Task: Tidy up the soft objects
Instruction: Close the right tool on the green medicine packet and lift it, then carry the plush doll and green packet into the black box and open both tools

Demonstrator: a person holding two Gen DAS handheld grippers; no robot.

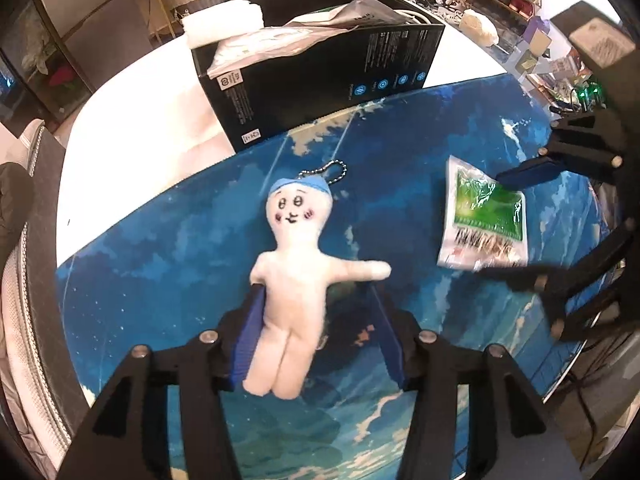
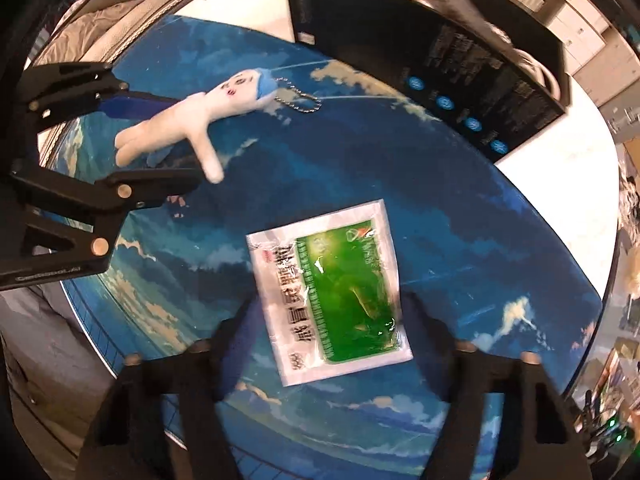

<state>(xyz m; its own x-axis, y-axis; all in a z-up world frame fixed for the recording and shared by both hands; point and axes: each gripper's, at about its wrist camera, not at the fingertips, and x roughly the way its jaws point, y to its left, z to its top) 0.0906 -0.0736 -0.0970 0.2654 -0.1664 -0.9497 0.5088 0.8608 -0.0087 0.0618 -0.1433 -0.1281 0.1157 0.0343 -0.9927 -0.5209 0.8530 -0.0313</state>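
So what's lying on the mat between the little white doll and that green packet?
Nothing but bare blue mat. The right wrist view shows the white doll and the green packet apart, with only mat between them.

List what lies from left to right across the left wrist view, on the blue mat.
White plush doll between the open left gripper's fingers → green-and-white sachet → right gripper, open around the sachet.

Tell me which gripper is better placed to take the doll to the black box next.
Left. The left gripper has its open fingers on either side of the doll, facing the black box. The right gripper straddles the green packet.
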